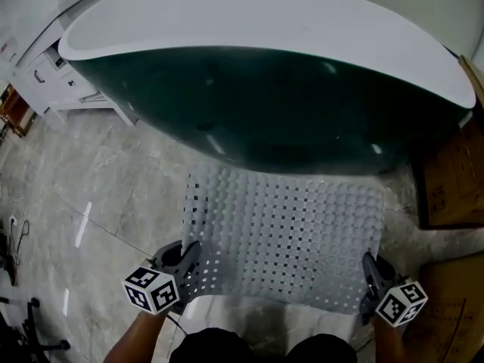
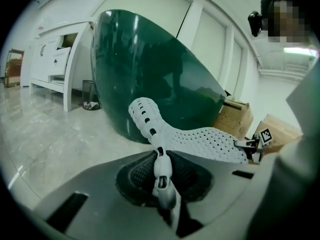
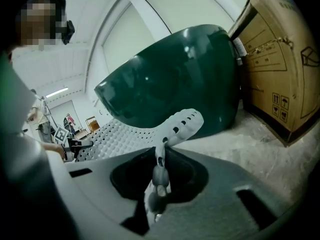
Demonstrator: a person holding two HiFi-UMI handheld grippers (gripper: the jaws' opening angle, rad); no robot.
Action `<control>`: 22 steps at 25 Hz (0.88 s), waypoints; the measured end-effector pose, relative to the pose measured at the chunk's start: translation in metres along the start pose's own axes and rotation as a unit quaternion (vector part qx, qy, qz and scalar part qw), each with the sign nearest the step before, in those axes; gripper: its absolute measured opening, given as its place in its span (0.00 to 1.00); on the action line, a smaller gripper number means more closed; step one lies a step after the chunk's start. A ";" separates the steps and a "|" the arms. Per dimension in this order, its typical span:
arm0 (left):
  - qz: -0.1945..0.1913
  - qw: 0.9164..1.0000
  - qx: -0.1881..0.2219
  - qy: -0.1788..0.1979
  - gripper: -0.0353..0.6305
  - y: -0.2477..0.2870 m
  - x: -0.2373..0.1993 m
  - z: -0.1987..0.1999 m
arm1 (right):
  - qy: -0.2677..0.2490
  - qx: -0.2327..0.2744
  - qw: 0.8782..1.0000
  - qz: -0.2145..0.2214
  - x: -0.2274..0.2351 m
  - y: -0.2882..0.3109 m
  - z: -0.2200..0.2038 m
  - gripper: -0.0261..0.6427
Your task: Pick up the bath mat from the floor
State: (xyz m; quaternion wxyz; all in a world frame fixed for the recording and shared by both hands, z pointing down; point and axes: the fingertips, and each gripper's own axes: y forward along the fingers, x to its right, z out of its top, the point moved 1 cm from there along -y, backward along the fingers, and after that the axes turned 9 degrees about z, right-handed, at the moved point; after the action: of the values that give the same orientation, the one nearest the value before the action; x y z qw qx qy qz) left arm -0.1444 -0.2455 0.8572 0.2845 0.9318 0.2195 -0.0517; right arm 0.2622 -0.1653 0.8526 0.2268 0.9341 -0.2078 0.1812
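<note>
The white perforated bath mat (image 1: 287, 237) is stretched between my two grippers, with its near edge lifted above the marble floor (image 1: 113, 195), just before the dark green bathtub (image 1: 265, 119). My left gripper (image 1: 189, 262) is clenched on its near left corner and my right gripper (image 1: 369, 272) on its near right corner. A cardboard box (image 1: 454, 176) stands at the right.
</note>
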 end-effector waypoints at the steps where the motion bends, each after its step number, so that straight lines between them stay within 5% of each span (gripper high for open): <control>1: 0.000 1.000 0.003 -0.001 0.12 -0.006 0.004 0.006 | -0.001 0.003 1.000 0.002 -0.004 -0.004 0.007 0.11; 22: 0.025 0.999 0.042 -0.005 0.12 -0.183 0.056 0.207 | -0.011 0.035 0.999 0.021 -0.145 -0.101 0.206 0.11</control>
State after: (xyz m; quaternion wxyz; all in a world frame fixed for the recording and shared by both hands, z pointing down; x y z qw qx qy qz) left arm -0.1684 -0.2025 0.5795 0.2474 0.9478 0.1923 -0.0588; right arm 0.2368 -0.1420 0.5833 0.1880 0.9387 -0.2237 0.1828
